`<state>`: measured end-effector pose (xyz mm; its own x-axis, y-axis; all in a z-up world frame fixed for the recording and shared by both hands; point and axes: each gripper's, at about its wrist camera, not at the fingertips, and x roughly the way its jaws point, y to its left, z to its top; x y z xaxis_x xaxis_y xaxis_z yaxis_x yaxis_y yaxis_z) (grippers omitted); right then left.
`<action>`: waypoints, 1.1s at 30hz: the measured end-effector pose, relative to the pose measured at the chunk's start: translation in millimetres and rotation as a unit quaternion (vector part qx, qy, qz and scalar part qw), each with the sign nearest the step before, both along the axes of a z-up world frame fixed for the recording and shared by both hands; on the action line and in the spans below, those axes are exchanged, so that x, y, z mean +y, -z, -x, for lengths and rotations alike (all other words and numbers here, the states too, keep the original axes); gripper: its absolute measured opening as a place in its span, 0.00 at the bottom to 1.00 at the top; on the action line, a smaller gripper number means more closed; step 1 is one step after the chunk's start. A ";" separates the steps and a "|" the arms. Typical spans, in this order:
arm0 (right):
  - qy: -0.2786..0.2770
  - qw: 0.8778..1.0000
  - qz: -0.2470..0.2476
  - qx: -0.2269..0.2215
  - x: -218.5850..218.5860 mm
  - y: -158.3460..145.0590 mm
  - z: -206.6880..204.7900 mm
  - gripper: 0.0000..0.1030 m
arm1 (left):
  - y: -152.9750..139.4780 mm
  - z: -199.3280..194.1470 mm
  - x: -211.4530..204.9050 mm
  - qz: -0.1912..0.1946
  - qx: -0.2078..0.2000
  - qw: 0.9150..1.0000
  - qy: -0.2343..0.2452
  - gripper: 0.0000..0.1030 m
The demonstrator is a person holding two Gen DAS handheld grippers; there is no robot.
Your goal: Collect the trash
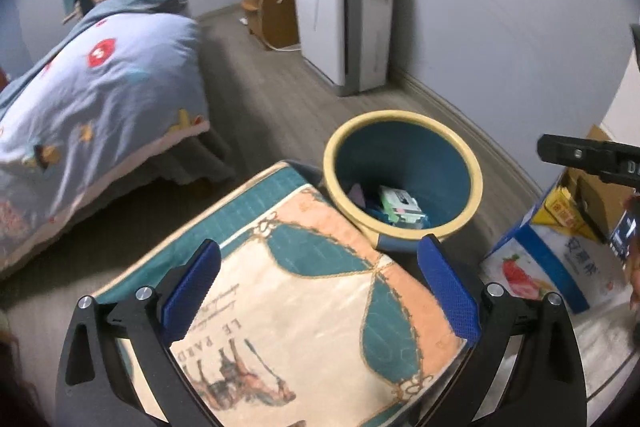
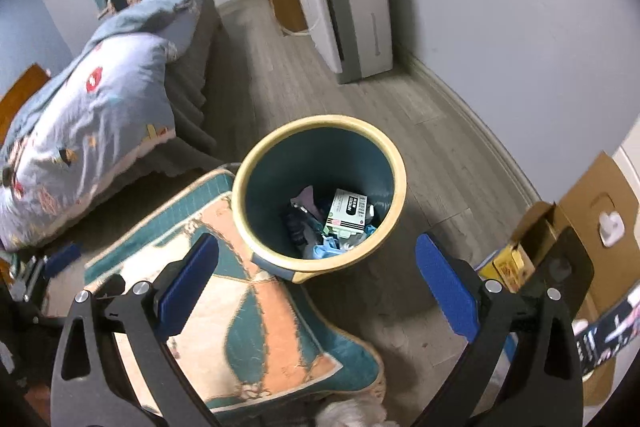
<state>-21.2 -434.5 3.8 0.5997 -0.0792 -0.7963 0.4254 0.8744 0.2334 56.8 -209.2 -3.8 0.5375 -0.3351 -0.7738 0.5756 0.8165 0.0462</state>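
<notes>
A round blue bin with a cream rim stands on the wooden floor. Inside it lie a white and green box and several other scraps. My left gripper hovers above a patterned cushion, its blue pads wide apart and nothing between them. My right gripper hangs over the near rim of the bin, open and empty too. Part of the right gripper's black body shows at the right edge of the left wrist view.
A teal and peach cushion lies on a seat beside the bin. A bed with a blue quilt is at left. A white appliance stands by the wall. Open cartons sit at right.
</notes>
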 end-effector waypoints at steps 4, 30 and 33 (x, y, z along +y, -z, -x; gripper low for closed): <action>0.014 1.000 -0.002 0.012 9.7 2.4 4.0 0.94 | -2.5 2.2 10.1 0.016 0.004 1.000 -0.007 0.95; 0.018 0.998 0.026 0.060 22.3 14.5 -4.1 0.94 | -7.7 1.0 22.4 0.052 0.000 0.999 -0.016 0.95; 0.018 0.998 0.026 0.061 21.3 15.3 -4.4 0.94 | -8.1 2.0 21.6 0.052 0.000 0.999 -0.016 0.95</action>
<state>-16.8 -413.2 -11.5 0.4939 -0.1420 -0.8579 0.4799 0.8672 0.1327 54.9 -187.6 4.3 0.5495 -0.3958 -0.7358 0.5493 0.8347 -0.0387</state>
